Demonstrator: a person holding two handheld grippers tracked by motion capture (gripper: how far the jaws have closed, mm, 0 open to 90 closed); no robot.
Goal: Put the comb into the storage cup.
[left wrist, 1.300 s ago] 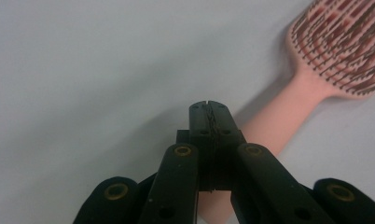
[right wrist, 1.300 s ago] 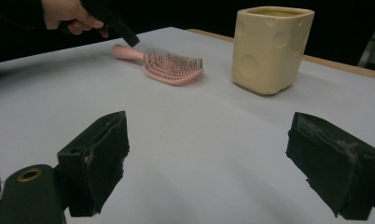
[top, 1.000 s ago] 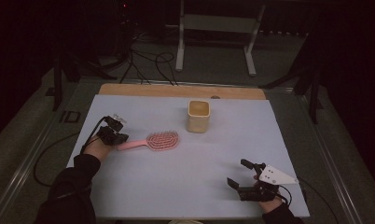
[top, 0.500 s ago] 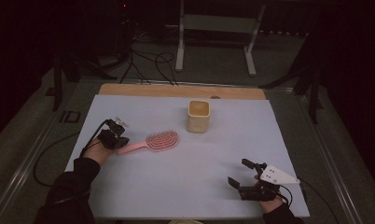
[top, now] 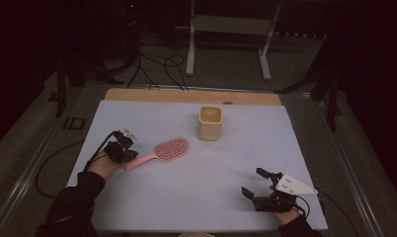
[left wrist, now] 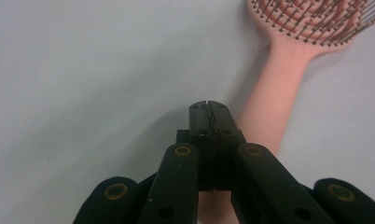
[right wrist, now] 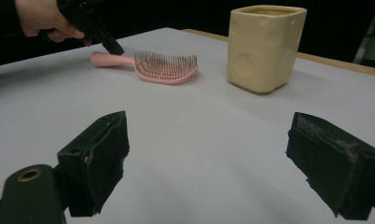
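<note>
A pink hairbrush point(top: 169, 149) lies bristles up on the pale sheet, left of centre, its handle point(left wrist: 269, 107) pointing toward the left hand. My left gripper point(top: 129, 156) is shut with nothing between its jaws. Its tip point(left wrist: 209, 109) hangs over the near end of the handle, just beside it. In the right gripper view the left gripper point(right wrist: 112, 48) touches or nearly touches the handle end of the hairbrush point(right wrist: 164, 67). My right gripper point(top: 253, 181) rests at the front right, its jaws wide open and nothing between them point(right wrist: 213, 163).
A cream square cup point(top: 210, 123) stands upright behind the brush, also seen as the cream cup point(right wrist: 265, 46) ahead of the right gripper. The pale sheet point(top: 285, 148) covers the table, with a wooden strip point(top: 186, 96) at its far edge. Cables and a metal stand lie beyond.
The left hand has dipped slightly toward the brush handle's end. The brush, the cup and the right gripper have not moved.
</note>
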